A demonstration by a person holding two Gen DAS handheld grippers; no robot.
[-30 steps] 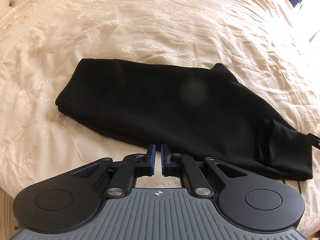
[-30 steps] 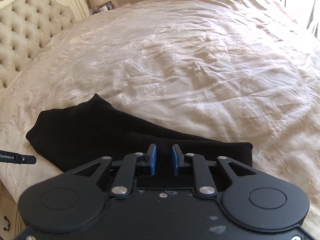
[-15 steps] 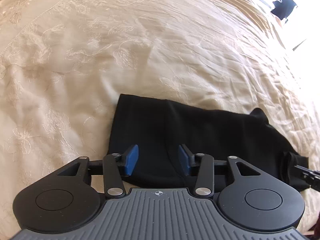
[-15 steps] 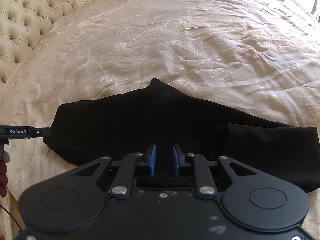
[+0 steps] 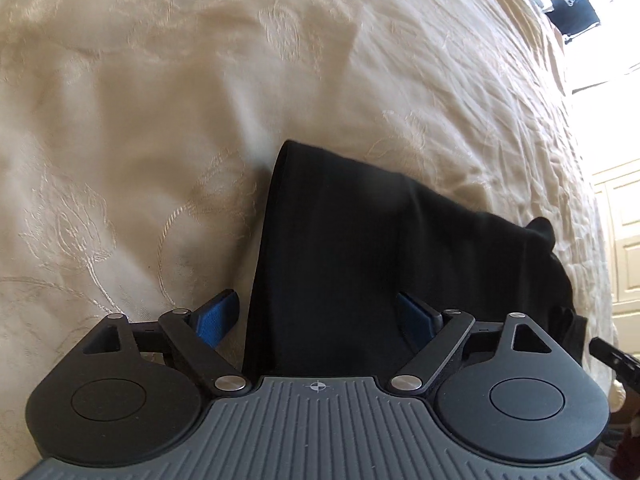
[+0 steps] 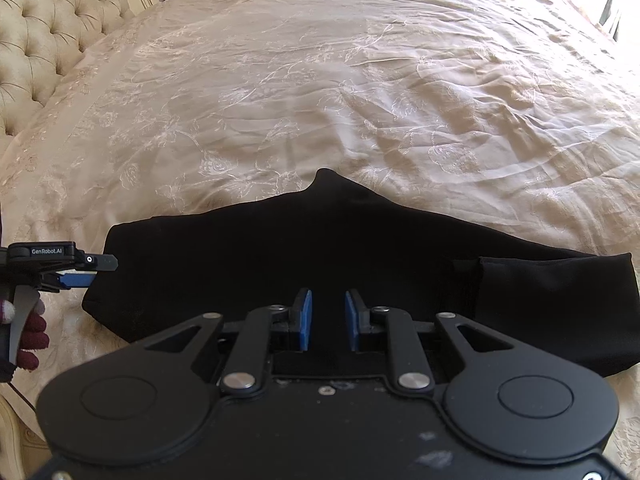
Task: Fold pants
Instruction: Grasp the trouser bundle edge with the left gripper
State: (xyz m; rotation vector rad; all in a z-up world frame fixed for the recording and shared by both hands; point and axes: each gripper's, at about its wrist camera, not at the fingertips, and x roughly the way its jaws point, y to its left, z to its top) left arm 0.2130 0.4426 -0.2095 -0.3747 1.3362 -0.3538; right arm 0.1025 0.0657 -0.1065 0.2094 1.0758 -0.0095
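Note:
Black pants (image 6: 280, 264) lie folded lengthwise on a cream bedspread, one end at the left, a folded-back cuff (image 6: 552, 300) at the right. My left gripper (image 5: 320, 316) is wide open, low over the pants' left end (image 5: 332, 264), one blue pad on each side of the cloth edge. It also shows in the right wrist view (image 6: 80, 270) at the pants' left end. My right gripper (image 6: 328, 316) is partly open and empty, just above the near edge of the pants' middle.
The embroidered cream bedspread (image 6: 360, 92) stretches far behind the pants. A tufted headboard (image 6: 36, 36) stands at the far left. The bed's near edge runs just under both grippers. A white door (image 5: 624, 232) is at the right.
My left gripper has opened wide and dropped close to the pants' left end. My right gripper has moved a little nearer over the pants' middle and opened slightly.

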